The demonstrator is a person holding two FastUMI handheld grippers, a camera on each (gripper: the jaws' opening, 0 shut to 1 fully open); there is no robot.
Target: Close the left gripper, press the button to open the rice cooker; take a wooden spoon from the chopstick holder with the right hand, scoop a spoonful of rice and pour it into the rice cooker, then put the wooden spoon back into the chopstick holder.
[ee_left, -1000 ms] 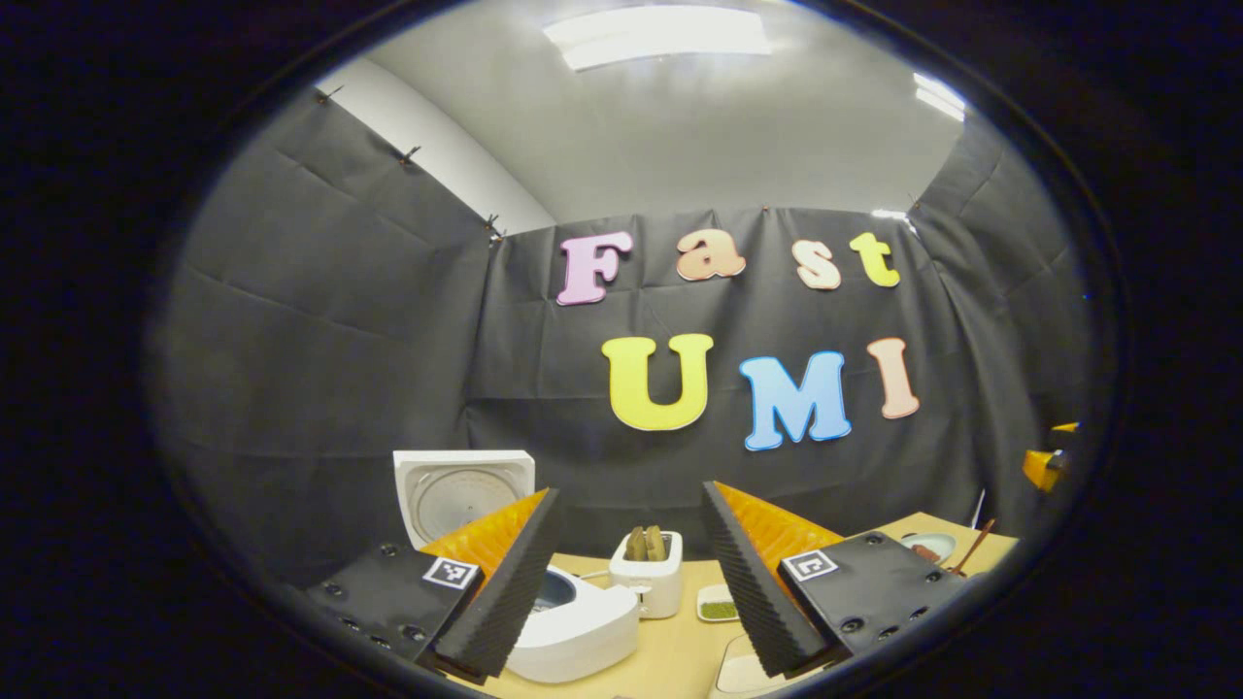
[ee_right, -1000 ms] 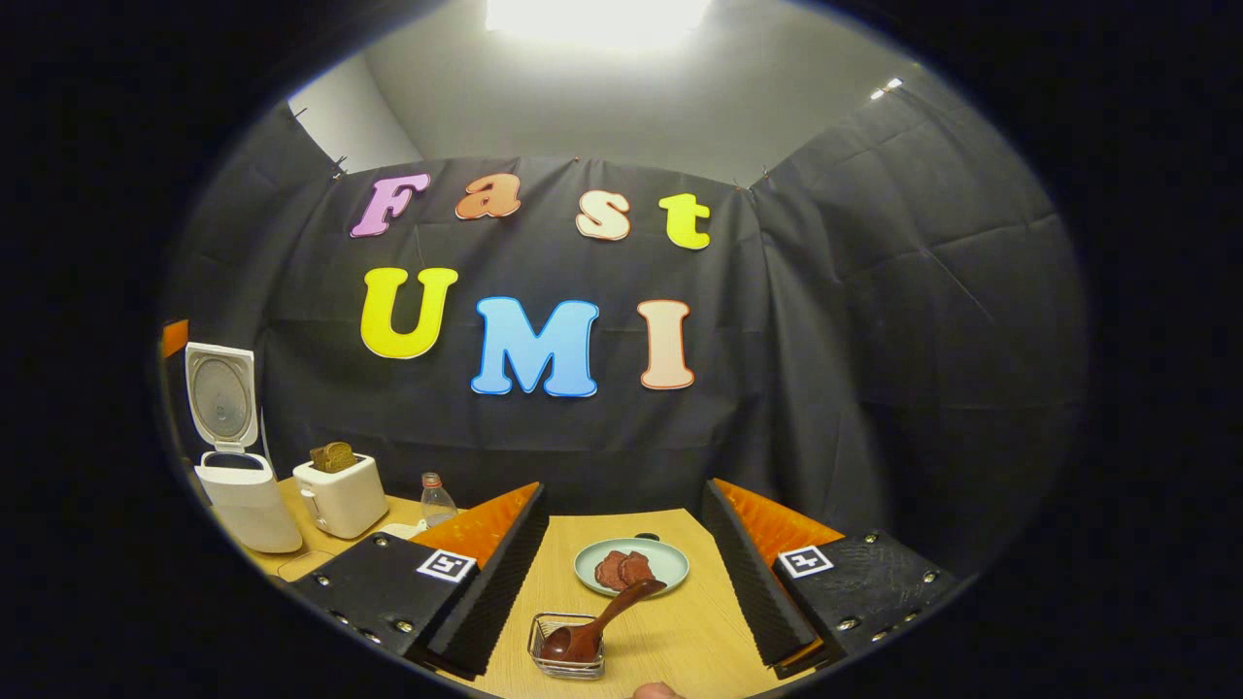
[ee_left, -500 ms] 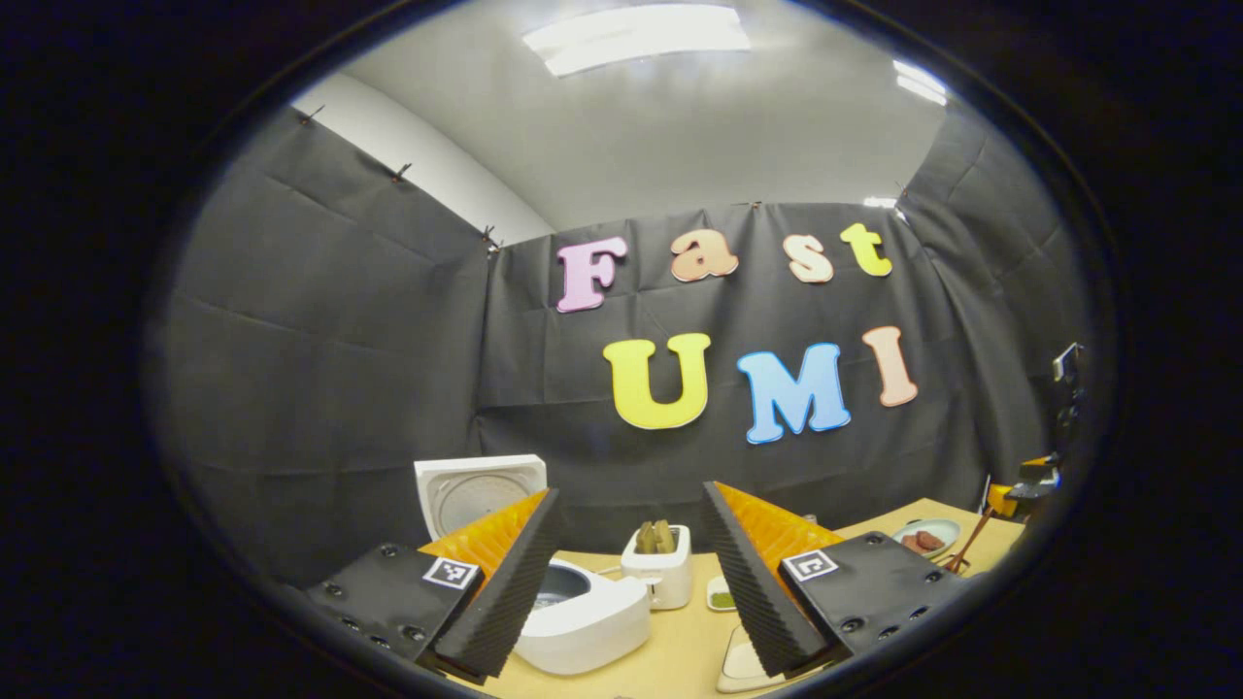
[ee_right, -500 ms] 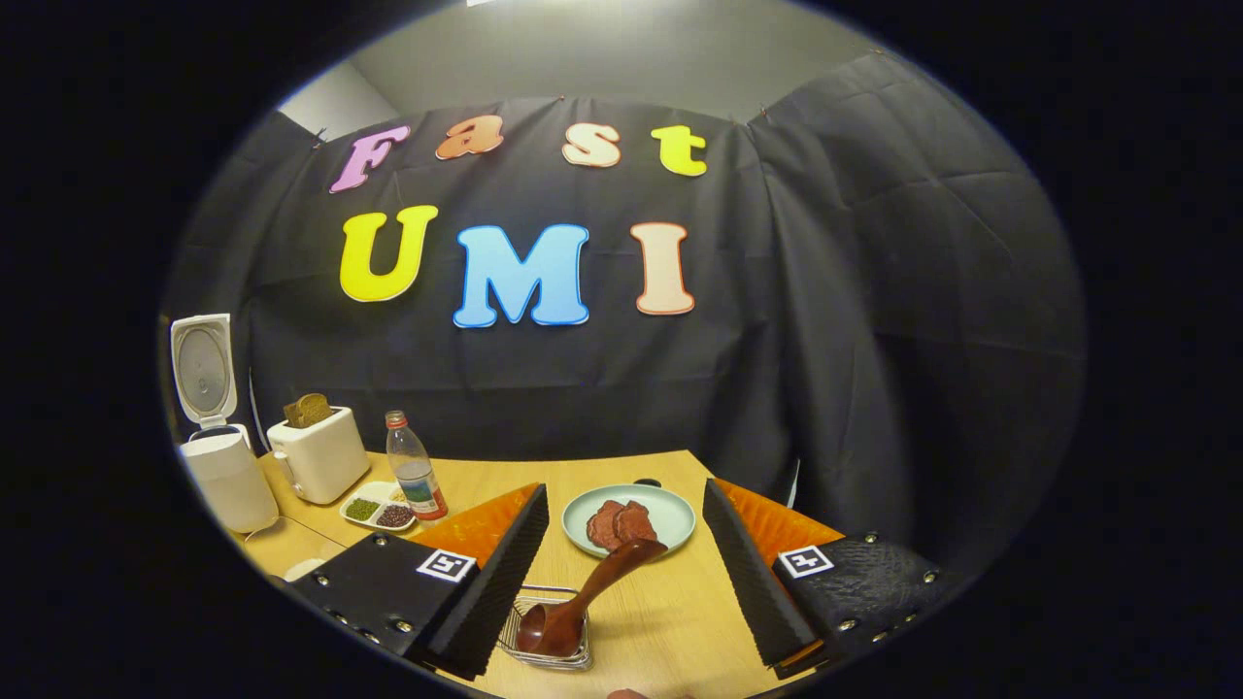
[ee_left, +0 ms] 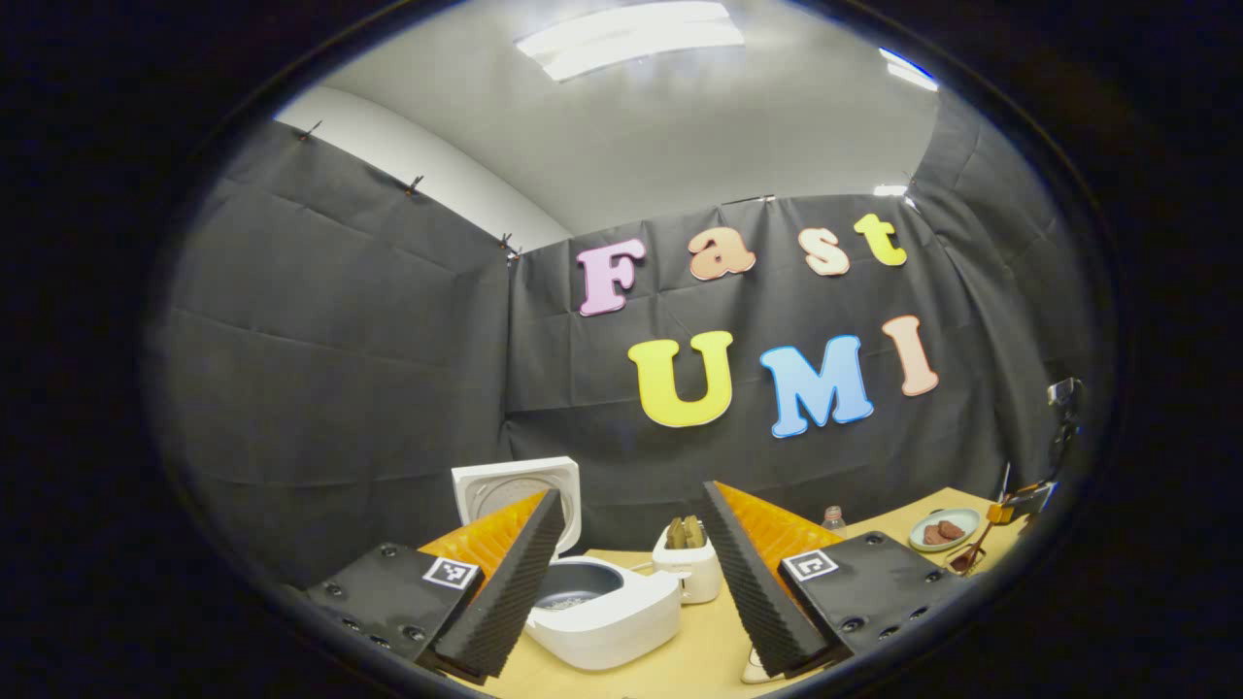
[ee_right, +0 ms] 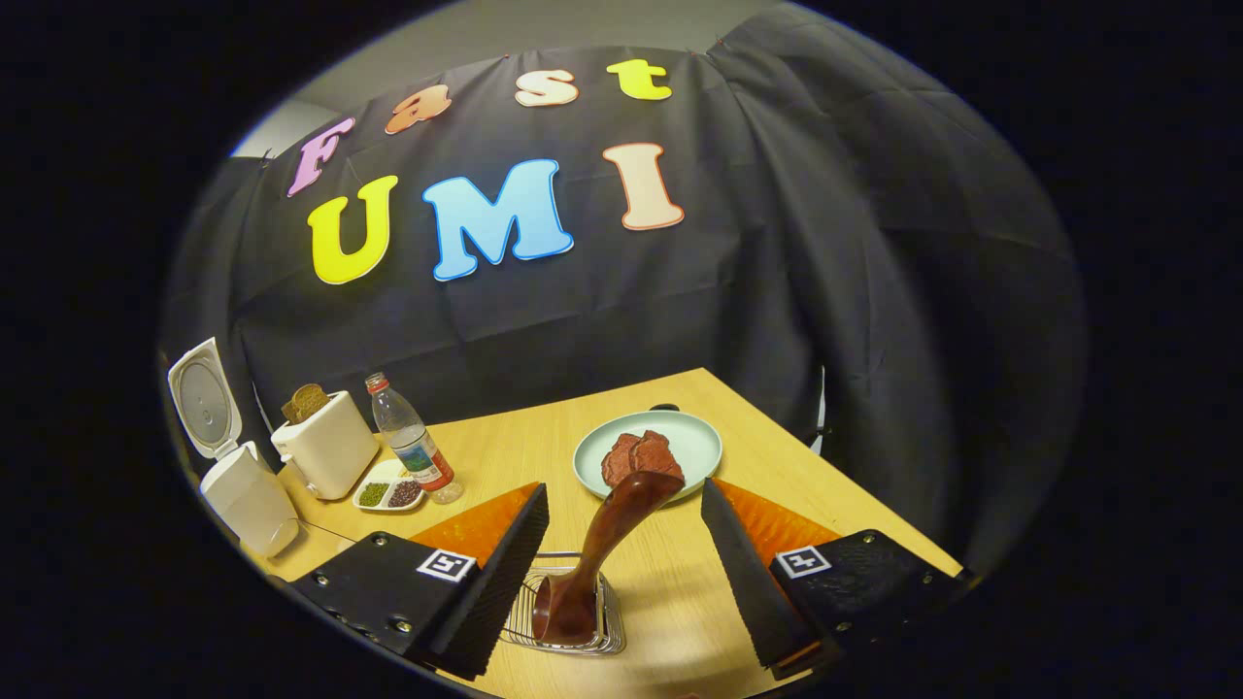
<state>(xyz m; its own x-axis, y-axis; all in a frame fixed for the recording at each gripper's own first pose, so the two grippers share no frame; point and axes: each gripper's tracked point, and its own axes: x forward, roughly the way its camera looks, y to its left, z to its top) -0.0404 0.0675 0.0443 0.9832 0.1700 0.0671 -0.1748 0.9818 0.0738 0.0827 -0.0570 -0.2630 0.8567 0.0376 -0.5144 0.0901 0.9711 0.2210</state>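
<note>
Hovering above the worktop (ee_right: 505, 447), the right hand-held gripper (ee_right: 621, 573) has its fingers spread wide, with the spoon (ee_right: 602, 544) rising between them, touching neither. The spoon's bowl sits down in a wire holder (ee_right: 612, 631), its handle leaning up toward a plate (ee_right: 694, 442) of reddish slices. Farther left in the right gripper view stand a bottle (ee_right: 413, 451), a small divided dish (ee_right: 384, 490), a toaster (ee_right: 325, 451) with bread in it, and the cooker (ee_right: 248, 500), lid up.

The left hand-held gripper (ee_left: 631, 592) is also spread wide and grips nothing. The cooker (ee_left: 602, 612) lies just beyond its left finger, lid raised, inner pot showing. The toaster (ee_left: 689, 568) stands just behind it; holder and plate are far right.
</note>
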